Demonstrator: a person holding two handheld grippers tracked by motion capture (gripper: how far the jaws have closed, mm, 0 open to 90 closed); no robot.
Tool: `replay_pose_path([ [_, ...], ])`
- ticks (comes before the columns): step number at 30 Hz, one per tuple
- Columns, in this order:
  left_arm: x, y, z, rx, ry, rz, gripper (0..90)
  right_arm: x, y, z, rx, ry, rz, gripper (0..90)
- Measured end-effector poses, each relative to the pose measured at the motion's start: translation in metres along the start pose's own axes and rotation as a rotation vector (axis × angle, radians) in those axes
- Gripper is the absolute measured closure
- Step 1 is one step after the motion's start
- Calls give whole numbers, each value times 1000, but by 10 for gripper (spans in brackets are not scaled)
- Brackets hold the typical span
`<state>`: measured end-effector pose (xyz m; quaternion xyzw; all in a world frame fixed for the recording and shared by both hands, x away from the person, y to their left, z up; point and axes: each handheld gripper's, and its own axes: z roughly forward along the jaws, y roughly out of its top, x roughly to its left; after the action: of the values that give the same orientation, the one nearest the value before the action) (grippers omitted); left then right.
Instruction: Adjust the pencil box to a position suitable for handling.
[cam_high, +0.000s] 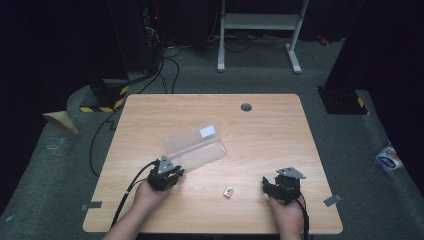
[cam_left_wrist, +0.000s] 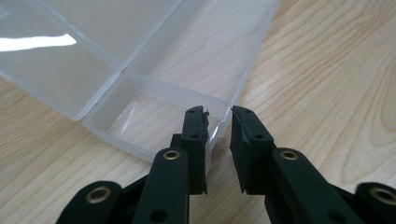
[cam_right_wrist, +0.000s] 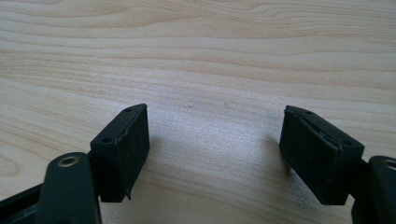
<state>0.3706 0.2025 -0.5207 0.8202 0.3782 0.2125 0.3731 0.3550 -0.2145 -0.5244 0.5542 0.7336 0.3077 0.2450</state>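
My left gripper (cam_left_wrist: 218, 116) pinches the near corner wall of the clear plastic box (cam_high: 195, 145), one jaw inside, one outside. The box lies open left of the table's (cam_high: 270, 130) middle, its lid folded flat behind it, thin smooth translucent walls. My right gripper (cam_right_wrist: 215, 135) hovers with jaws spread wide over bare pale woodgrain, near the front edge. A small white piece (cam_high: 228, 192) lies between my hands.

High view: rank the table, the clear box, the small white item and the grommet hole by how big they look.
1. Table
2. Clear box, lid open
3. Grommet hole and small white item: they look about alike, and the item lies nearer the camera, so I won't rank them.
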Motion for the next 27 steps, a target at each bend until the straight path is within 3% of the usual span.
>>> replay_pose_path([
  [11, 13, -5, -8, -11, 36, -31, 723, 0, 0, 0, -1, 0, 0, 245],
  [21, 19, -4, -11, -24, 96, -37, 608, 0, 0, 0, 0, 0, 4, 245],
  [27, 27, -4, -17, -55, 128, -65, 533, 0, 0, 0, 0, 0, 3, 245],
])
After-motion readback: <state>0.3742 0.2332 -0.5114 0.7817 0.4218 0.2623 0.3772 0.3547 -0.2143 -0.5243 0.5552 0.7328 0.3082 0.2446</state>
